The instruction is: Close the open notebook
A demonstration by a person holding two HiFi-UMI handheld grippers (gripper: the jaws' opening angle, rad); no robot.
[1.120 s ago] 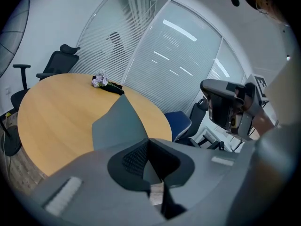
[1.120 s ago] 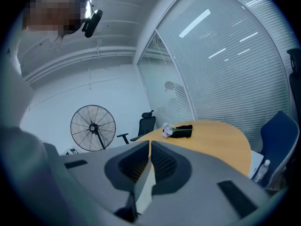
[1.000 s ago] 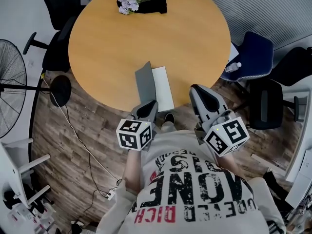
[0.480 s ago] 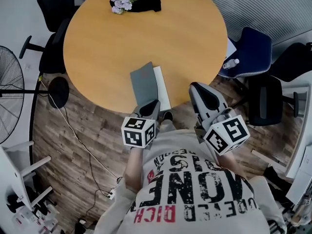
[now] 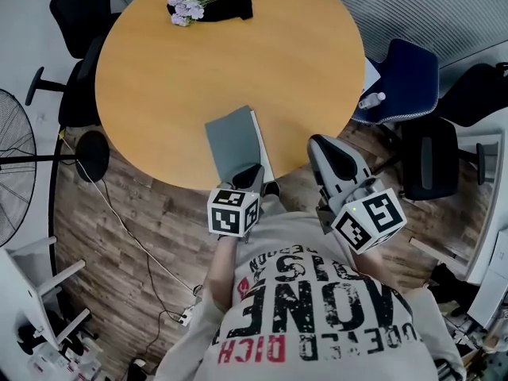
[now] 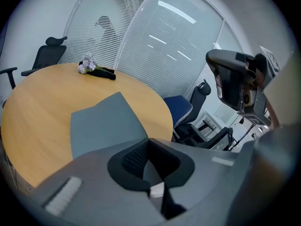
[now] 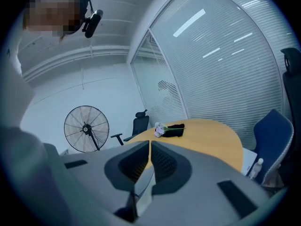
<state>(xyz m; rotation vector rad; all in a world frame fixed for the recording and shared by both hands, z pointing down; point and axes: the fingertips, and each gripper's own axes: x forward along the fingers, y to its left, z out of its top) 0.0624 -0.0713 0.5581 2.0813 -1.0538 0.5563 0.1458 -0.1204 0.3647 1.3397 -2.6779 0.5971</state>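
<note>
The round wooden table [image 5: 262, 46] carried the notebook [image 5: 228, 137] at its near edge, the grey cover lying over the pages with a thin white strip of page showing along its right side. The left gripper [image 5: 248, 171] had its jaws together at the notebook's near end. The right gripper [image 5: 323, 146], likewise closed and empty, hung beyond the table's edge to the right.
</note>
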